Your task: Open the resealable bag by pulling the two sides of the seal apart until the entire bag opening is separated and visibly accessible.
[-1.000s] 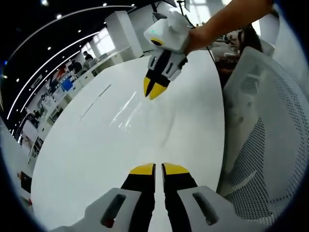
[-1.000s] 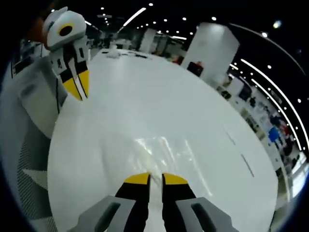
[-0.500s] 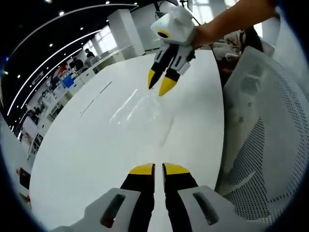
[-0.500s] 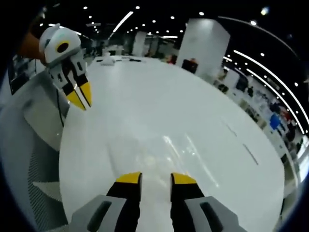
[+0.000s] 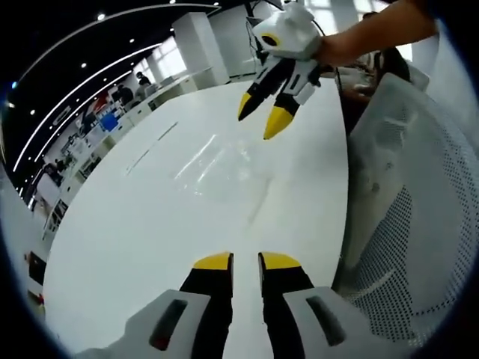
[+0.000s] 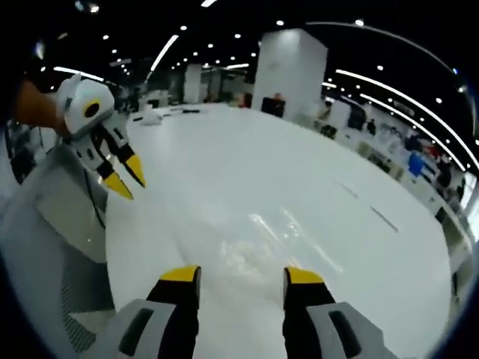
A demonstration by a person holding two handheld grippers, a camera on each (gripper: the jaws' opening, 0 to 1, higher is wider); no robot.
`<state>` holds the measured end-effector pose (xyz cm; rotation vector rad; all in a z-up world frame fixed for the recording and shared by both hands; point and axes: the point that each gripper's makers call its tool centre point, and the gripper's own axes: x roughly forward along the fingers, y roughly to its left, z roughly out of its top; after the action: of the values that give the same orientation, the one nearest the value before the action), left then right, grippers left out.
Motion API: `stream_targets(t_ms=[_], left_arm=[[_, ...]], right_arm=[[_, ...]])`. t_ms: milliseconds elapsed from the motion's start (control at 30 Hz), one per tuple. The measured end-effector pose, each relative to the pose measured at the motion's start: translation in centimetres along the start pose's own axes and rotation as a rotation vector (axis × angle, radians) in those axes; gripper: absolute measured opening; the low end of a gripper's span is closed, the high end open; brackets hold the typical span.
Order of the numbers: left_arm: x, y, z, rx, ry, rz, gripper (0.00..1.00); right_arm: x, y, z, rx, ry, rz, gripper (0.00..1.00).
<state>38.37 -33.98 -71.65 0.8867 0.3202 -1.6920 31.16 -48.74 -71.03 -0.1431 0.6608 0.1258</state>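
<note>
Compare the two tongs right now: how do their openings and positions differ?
The right tongs are spread wide; the left tongs show only a narrow gap. The right tongs hang above the clear bag, while the left tongs sit farther back over the white table. Both have yellow tips and hold nothing.

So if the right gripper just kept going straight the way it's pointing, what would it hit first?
Most likely the clear resealable bag, lying flat on the white table just ahead of the right gripper. Its jaws stand wide open and hold nothing. Depth is hard to judge, so it might meet bare tabletop first.
</note>
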Motion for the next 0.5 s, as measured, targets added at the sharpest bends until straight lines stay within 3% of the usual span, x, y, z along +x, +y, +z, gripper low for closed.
stream_targets(t_ms=[133, 300, 500], left_arm=[[-0.1, 0.1, -0.1, -0.020, -0.002, 0.014, 0.26], [-0.8, 0.8, 0.0, -0.077, -0.021, 0.059, 0.46], [-1.0, 1.5, -0.9, -0.172, -0.016, 0.082, 0.61]], right_arm=[[-0.3, 0.3, -0.2, 0.055, 0.001, -0.012, 0.57], [-1.1, 0.8, -0.2, 0.121, -0.054, -0.050, 0.71], [-1.3, 1.8, -0.9, 0.168, -0.056, -0.053, 0.79]])
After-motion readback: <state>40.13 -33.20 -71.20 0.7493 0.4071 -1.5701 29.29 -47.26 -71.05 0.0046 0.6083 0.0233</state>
